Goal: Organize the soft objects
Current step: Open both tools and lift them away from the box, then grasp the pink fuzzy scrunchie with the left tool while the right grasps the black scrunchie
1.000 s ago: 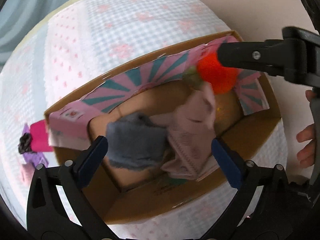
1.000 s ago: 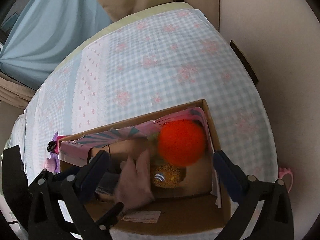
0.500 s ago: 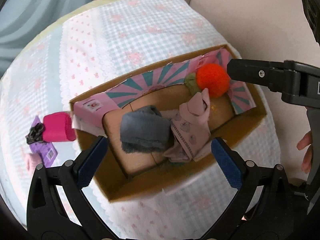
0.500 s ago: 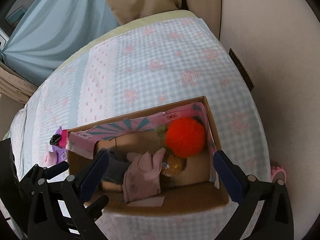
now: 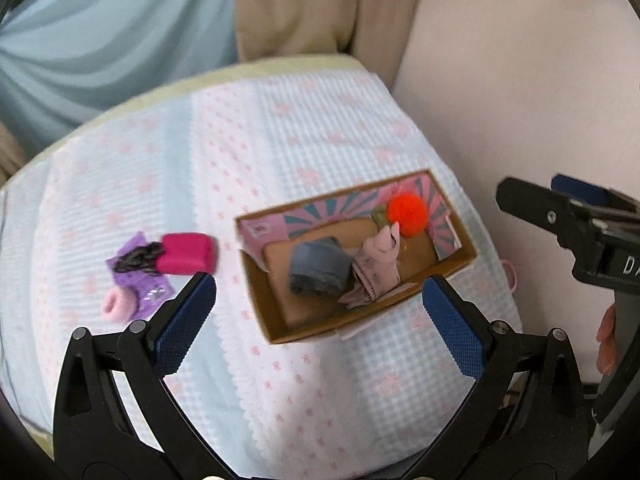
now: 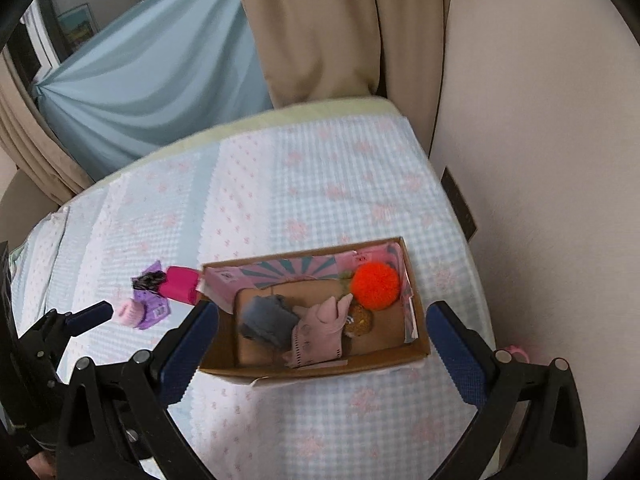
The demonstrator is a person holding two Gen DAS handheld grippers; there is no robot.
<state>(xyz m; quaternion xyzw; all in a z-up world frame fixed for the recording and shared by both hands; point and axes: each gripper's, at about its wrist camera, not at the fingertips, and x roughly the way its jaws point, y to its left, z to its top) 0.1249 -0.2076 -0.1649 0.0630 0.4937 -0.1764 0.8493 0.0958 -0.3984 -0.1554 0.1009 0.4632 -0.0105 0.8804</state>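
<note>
A cardboard box sits on the checked cloth and holds an orange pompom, a grey fuzzy cloth, a pink sock and a small brown ball. Left of the box lie a magenta roll, a black hair tie, a purple packet and a pink scrunchie. My left gripper and right gripper both hover open and empty, well above the box.
The table wears a blue-and-pink checked cloth and stands against a cream wall on the right. Blue fabric and tan curtains hang behind. A pink ring lies at the table's right edge.
Both grippers have risen and pulled back from the box, so it looks much smaller. The orange pompom, earlier in the air just after release, now rests in the box's far right corner.
</note>
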